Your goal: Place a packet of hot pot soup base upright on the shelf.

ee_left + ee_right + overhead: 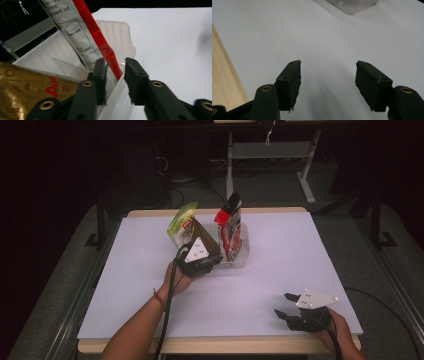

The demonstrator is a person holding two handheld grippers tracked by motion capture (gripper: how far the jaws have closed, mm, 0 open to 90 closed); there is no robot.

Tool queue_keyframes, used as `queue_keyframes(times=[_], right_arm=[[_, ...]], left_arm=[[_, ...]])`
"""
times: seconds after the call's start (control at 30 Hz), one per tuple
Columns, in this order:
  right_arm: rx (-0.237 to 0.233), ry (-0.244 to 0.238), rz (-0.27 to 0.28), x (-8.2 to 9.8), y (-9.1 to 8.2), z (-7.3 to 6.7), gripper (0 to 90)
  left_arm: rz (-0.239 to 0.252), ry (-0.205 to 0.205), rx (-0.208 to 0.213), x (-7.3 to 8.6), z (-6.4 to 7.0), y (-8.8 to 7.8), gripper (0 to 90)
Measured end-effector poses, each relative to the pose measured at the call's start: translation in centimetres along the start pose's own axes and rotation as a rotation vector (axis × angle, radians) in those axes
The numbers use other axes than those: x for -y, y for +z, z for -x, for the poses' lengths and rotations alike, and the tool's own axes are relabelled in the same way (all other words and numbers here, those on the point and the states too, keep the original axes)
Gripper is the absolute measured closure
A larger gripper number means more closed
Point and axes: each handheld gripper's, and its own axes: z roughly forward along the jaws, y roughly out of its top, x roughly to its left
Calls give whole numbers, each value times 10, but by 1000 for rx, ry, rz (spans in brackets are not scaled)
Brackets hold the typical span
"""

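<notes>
Landmark: I take the clear bin (239, 254) on the white surface (280, 270) as my reference; it sits toward the far middle of the surface.
Red pouch: the red pouch (230, 227) stands upright inside the bin, leaning on its far wall; in the left gripper view its red edge (100, 37) runs down just ahead of my jaws.
Gold pouch: the gold pouch (200, 236) leans at the bin's left side, with a green pouch (181, 220) just behind it.
Left tool: my left tool (116, 72) is at the bin's near rim, the bin wall between the jaws, pads not pressing; released.
Right tool: my right tool (285, 304) rests well apart from the bin, near the surface's front right edge, jaws wide and empty (328, 80).
</notes>
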Motion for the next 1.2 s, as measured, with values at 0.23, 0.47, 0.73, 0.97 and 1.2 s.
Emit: queue_keyframes(times=[0.23, 0.47, 0.73, 0.97, 1.2], right_arm=[[31, 9, -8, 0, 0, 2, 354], [47, 7, -11, 0, 1, 2, 353], [43, 3, -14, -2, 1, 1, 359], [54, 26, -8, -2, 2, 4, 343], [94, 42, 9, -3, -4, 13, 319]], left_arm=[[-44, 5, 6, -2, 0, 3, 532], [-95, -1, 27, -1, 1, 4, 396], [-93, -18, 21, 10, 2, -19, 303], [-124, 3, 0, 26, 1, -36, 274], [-151, 41, -12, 41, 4, -57, 275]])
